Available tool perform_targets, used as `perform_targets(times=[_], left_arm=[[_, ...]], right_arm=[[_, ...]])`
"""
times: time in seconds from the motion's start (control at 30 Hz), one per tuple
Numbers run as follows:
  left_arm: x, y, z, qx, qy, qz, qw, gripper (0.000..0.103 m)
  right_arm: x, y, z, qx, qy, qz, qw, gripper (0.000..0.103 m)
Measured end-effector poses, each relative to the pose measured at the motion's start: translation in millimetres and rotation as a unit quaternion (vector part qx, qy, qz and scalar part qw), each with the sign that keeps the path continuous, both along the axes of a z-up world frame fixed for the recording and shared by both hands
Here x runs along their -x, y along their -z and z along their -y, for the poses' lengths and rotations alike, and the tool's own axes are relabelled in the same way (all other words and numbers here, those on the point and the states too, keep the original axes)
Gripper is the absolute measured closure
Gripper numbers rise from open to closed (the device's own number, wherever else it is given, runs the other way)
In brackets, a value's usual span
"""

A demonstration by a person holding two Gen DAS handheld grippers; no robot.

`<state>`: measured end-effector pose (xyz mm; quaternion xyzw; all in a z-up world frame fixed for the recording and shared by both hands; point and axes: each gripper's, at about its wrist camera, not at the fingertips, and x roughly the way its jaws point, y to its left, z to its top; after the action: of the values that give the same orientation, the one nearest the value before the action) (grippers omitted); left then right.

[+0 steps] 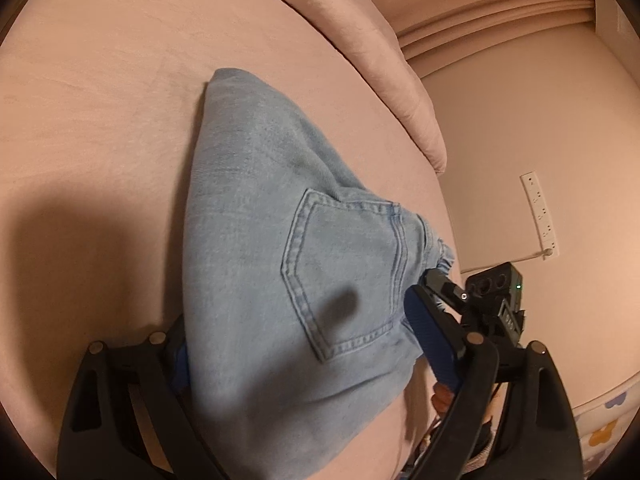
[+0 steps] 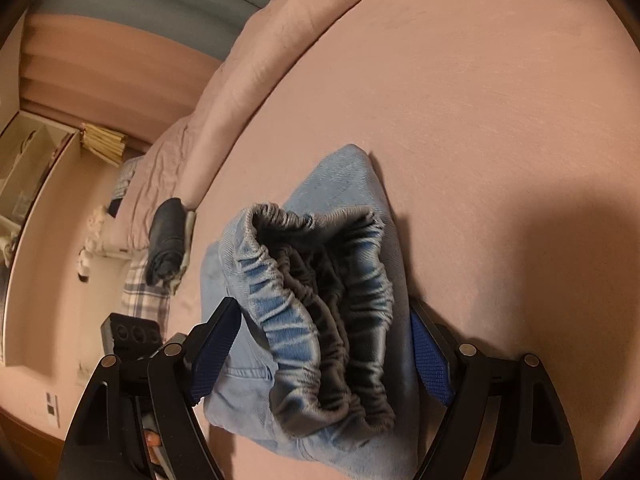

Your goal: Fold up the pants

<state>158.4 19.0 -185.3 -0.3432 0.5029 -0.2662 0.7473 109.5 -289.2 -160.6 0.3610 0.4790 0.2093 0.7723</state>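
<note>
The light-blue denim pants lie folded in a thick bundle on the pink bed. The left gripper straddles the bundle with its fingers spread wide, one on each side of the cloth, the back pocket facing up between them. Whether the pads press the denim or only stand beside it is hard to tell, since the cloth hides the left-hand pad. The right gripper also stands wide, its fingers flanking the gathered elastic waistband, which bunches up between them and slightly ahead. Beyond the fingers of the right gripper, a dark folded garment sits near the bed's edge.
</note>
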Motion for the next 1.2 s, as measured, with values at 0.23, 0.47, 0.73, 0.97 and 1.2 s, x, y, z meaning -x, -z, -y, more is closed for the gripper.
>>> perform_targets(times=[0.23,0.47,0.73,0.97,1.2], left_arm=[[2,-2,-3,-0.003,0.009,0.002,0.9999,0.037],[7,-4,-5,-0.071,-0.018,0.003,0.9973,0.076],[19,-22,2,-0.091,-0.015,0.046,0.9946,0.085],[37,-46,1,-0.129,-0.026,0.100,0.9862,0.086],[50,-63,-21,-0.146,-0.048,0.126,0.9800,0.086]], right_arm=[[-1,-4,-5,0.030,-0.002,0.017,0.999,0.033],[5,-16,-13,0.070,0.015,0.038,0.997,0.049],[13,-48,-39,0.161,0.013,0.087,0.983,0.054],[25,-75,-68,0.219,-0.008,0.144,0.965,0.054],[26,-92,-92,0.218,-0.024,0.171,0.961,0.054]])
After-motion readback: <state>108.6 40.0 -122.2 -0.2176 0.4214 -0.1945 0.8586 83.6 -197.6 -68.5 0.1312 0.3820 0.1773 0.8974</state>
